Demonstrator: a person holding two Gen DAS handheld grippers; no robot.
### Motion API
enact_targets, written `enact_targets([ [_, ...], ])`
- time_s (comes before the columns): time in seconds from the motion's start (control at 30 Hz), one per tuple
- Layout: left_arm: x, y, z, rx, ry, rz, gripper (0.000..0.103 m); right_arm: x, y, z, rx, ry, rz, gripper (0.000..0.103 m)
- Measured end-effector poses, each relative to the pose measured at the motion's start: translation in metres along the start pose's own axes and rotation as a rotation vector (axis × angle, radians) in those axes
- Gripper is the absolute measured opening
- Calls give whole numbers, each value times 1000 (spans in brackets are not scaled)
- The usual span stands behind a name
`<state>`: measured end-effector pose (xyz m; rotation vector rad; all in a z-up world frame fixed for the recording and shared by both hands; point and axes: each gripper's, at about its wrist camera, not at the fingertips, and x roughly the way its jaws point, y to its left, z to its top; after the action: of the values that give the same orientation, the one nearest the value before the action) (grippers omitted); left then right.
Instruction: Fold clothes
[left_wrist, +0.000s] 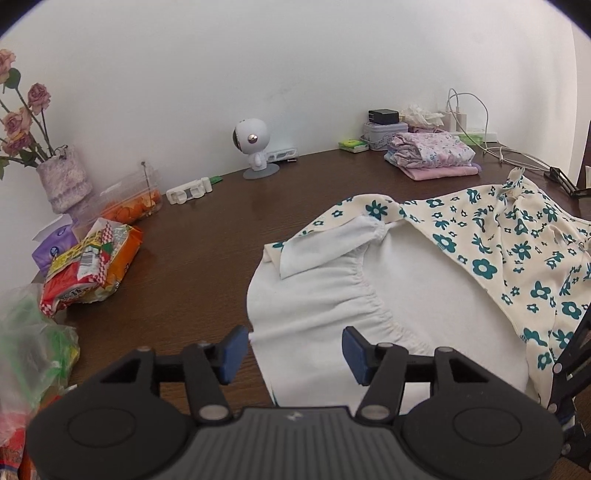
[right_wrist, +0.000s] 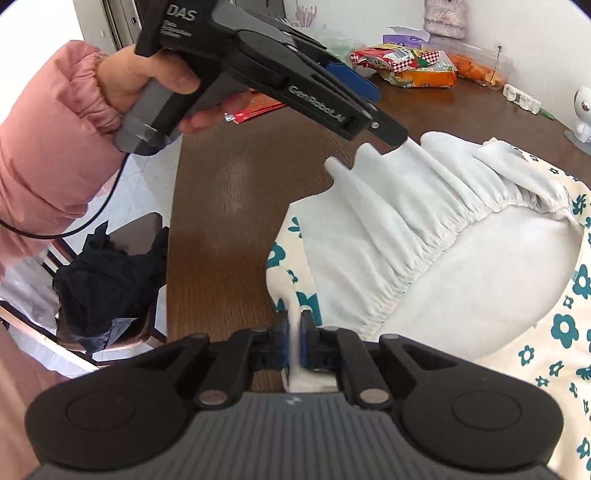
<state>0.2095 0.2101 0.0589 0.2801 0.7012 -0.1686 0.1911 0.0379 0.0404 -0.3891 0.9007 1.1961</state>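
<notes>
The floral garment (left_wrist: 517, 236) lies on the brown bench (left_wrist: 207, 221), inside out, white lining up, its gathered waistband (right_wrist: 436, 236) running diagonally from near edge to far right. The left hand-held gripper (left_wrist: 293, 349) is spread over the waistband edge, pinching nothing. The right hand-held gripper (right_wrist: 294, 341) is pressed together on a fold of hem. Snack packets (left_wrist: 92, 266) and folded clothes (left_wrist: 432, 155) lie well apart.
</notes>
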Motion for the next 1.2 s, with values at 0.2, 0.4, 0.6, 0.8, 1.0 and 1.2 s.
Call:
enact_targets([
  [0.2, 28, -16, 10, 28, 13, -39, 57, -76, -65, 35, 103, -204, -144, 55],
  [0.4, 51, -45, 20, 52, 26, -114, 73, -44, -172, 97, 161, -135, -410, 73],
  [0.6, 65, -70, 24, 108, 73, -202, 82, 27, -238, 117, 199, -6, -399, 76],
  [0.8, 77, -78, 19, 134, 117, -227, 82, 58, -250, 125, 179, 20, -315, 2],
  [1.0, 80, -79, 15, 107, 143, -225, 82, 51, -257, 136, 197, -63, -369, 3],
  [1.2, 76, -80, 13, 82, 151, -233, 82, 51, -295, 128, 439, -97, -459, 3],
])
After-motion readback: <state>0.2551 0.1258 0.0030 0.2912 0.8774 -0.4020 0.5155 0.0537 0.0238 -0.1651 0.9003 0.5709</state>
